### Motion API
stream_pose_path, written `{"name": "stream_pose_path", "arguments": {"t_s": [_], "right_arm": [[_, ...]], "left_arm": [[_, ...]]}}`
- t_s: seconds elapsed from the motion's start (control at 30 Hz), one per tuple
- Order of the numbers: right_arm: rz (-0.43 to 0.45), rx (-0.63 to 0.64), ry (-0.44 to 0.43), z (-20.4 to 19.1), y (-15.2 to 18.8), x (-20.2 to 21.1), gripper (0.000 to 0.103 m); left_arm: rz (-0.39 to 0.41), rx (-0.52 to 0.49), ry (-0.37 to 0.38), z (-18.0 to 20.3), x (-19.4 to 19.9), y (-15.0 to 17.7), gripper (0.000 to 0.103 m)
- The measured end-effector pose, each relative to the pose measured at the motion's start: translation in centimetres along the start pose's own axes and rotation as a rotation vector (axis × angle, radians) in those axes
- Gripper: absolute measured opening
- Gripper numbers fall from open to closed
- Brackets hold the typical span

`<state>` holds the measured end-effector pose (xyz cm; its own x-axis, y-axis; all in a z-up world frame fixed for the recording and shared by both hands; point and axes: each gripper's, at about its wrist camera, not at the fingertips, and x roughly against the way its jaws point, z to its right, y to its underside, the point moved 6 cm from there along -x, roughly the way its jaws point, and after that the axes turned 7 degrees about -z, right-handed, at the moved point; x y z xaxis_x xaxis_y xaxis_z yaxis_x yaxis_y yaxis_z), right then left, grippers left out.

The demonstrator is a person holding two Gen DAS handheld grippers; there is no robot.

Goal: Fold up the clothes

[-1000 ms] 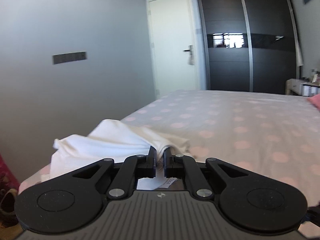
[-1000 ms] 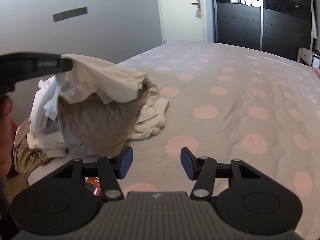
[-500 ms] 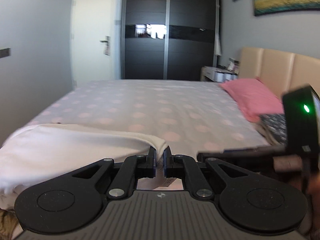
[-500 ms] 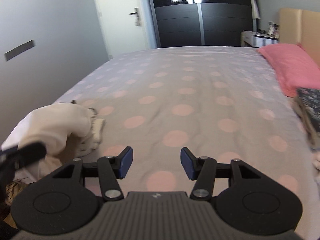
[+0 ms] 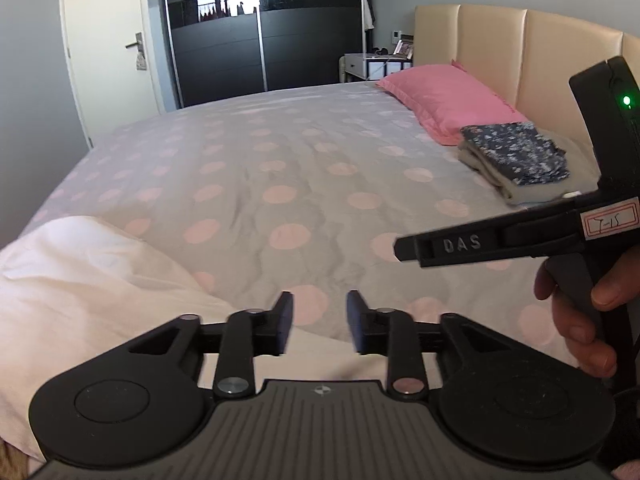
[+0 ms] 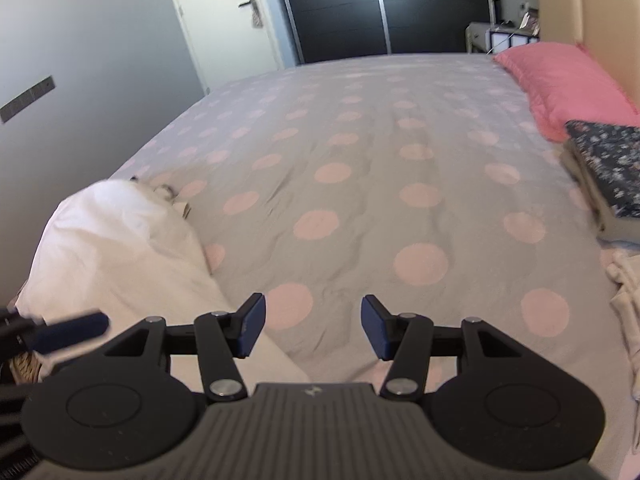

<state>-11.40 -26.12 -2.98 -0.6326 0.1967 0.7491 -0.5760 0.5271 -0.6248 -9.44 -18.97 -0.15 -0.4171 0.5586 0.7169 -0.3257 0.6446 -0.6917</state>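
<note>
One white garment (image 5: 80,280), smooth, draped over the bed's (image 5: 300,184) near corner

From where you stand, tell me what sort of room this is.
A bedroom, most likely: a wide bed under a grey bedspread with pink dots, a pink pillow against a beige padded headboard, and a dark sliding-door wardrobe beyond.

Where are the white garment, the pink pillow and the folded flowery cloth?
white garment (image 5: 80,288), left wrist view, its broad upper face
pink pillow (image 6: 560,80), right wrist view, its top middle
folded navy floral cloth (image 5: 516,152), left wrist view, its top layer
</note>
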Motion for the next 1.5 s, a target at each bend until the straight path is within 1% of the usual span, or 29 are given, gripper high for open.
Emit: {"name": "stream_pose_path", "arguments": {"t_s": [0.07, 0.1, 0.13, 0.2, 0.37, 0.5, 0.6, 0.63, 0.67, 0.7, 0.73, 0.77, 0.83, 0.87, 0.93, 0.97, 1.03, 1.13, 1.17, 1.2, 1.27, 1.3, 1.33, 1.4, 1.43, 1.5], "right_arm": [[-0.048, 0.013, -0.038, -0.7, 0.5, -1.3, 0.056], [-0.075, 0.015, -0.057, -1.0, 0.9, -2.1, 0.056], [-0.102, 0.014, -0.071, -1.4, 1.3, -2.9, 0.057], [-0.160, 0.015, -0.093, -1.9, 2.0, -4.7, 0.058], [-0.269, 0.024, -0.063, -2.0, 4.0, -8.2, 0.058], [-0.351, 0.006, -0.044, -1.4, 5.6, -10.5, 0.058], [-0.409, -0.017, -0.055, -1.1, 6.7, -11.8, 0.057], [-0.417, -0.023, -0.066, -1.2, 6.8, -12.0, 0.054], [-0.424, -0.029, -0.076, -1.3, 7.0, -12.2, 0.048], [-0.430, -0.034, -0.087, -1.5, 7.2, -12.3, 0.044], [-0.424, -0.025, -0.093, -1.7, 7.1, -12.2, 0.034], [-0.416, -0.014, -0.099, -1.9, 6.9, -12.1, 0.019], [-0.384, -0.010, -0.118, -2.2, 6.4, -11.6, 0.013], [-0.363, -0.009, -0.119, -2.2, 6.0, -11.2, 0.012], [-0.326, -0.005, -0.119, -2.2, 5.4, -10.6, 0.012], [-0.318, -0.004, -0.117, -2.2, 5.2, -10.3, 0.012], [-0.307, -0.003, -0.117, -2.3, 4.9, -10.1, 0.012], [-0.290, 0.000, -0.120, -2.5, 4.7, -9.6, 0.012], [-0.283, -0.001, -0.123, -2.5, 4.6, -9.4, 0.012], [-0.277, -0.002, -0.127, -2.4, 4.5, -9.2, 0.012], [-0.258, -0.016, -0.137, -2.3, 4.2, -8.7, 0.012], [-0.249, -0.023, -0.142, -2.2, 4.0, -8.4, 0.012], [-0.233, -0.032, -0.148, -2.3, 3.8, -8.0, 0.011], [-0.182, -0.033, -0.149, -2.4, 3.1, -6.9, 0.011], [-0.148, -0.028, -0.148, -2.5, 2.6, -6.0, 0.011], [-0.075, -0.018, -0.148, -2.8, 1.2, -4.2, 0.010]], "left_arm": [[-0.012, -0.003, -0.035, -1.3, 0.0, 0.8, 0.031], [-0.022, -0.002, -0.050, -2.0, -0.1, 1.2, 0.034], [-0.034, -0.004, -0.064, -2.7, -0.3, 1.7, 0.041], [-0.083, -0.034, -0.075, -3.8, -1.2, 2.8, 0.044], [-0.210, -0.137, -0.132, -5.0, -4.1, 6.6, 0.046], [-0.325, -0.292, -0.230, -5.3, -6.8, 9.9, 0.046], [-0.379, -0.422, -0.271, -4.8, -8.5, 12.0, 0.047], [-0.393, -0.462, -0.285, -4.6, -9.0, 12.6, 0.047], [-0.401, -0.500, -0.295, -4.4, -9.5, 13.0, 0.047], [-0.398, -0.530, -0.306, -4.2, -9.9, 13.3, 0.047], [-0.395, -0.559, -0.316, -3.9, -10.2, 13.6, 0.047], [-0.393, -0.588, -0.328, -3.6, -10.4, 13.9, 0.046], [-0.372, -0.640, -0.333, -2.8, -10.4, 14.3, 0.045], [-0.361, -0.661, -0.322, -2.4, -10.2, 14.5, 0.044], [-0.318, -0.681, -0.272, -1.6, -9.2, 14.7, 0.044], [-0.303, -0.671, -0.239, -1.2, -8.7, 14.6, 0.045], [-0.282, -0.662, -0.188, -0.6, -7.8, 14.6, 0.052], [-0.291, -0.714, -0.224, -0.1, -8.1, 15.5, 0.053], [-0.303, -0.733, -0.268, 0.0, -8.6, 15.7, 0.053], [-0.309, -0.735, -0.309, -0.3, -9.1, 15.8, 0.049], [-0.319, -0.734, -0.388, -0.7, -10.0, 15.9, 0.035], [-0.307, -0.704, -0.404, -1.0, -9.9, 15.5, 0.018], [-0.294, -0.672, -0.419, -1.4, -9.8, 15.1, 0.008], [-0.231, -0.574, -0.420, -2.1, -8.5, 13.4, 0.003], [-0.194, -0.533, -0.433, -2.5, -7.5, 12.3, 0.002], [-0.121, -0.483, -0.454, -3.1, -5.4, 9.6, 0.001]]}}
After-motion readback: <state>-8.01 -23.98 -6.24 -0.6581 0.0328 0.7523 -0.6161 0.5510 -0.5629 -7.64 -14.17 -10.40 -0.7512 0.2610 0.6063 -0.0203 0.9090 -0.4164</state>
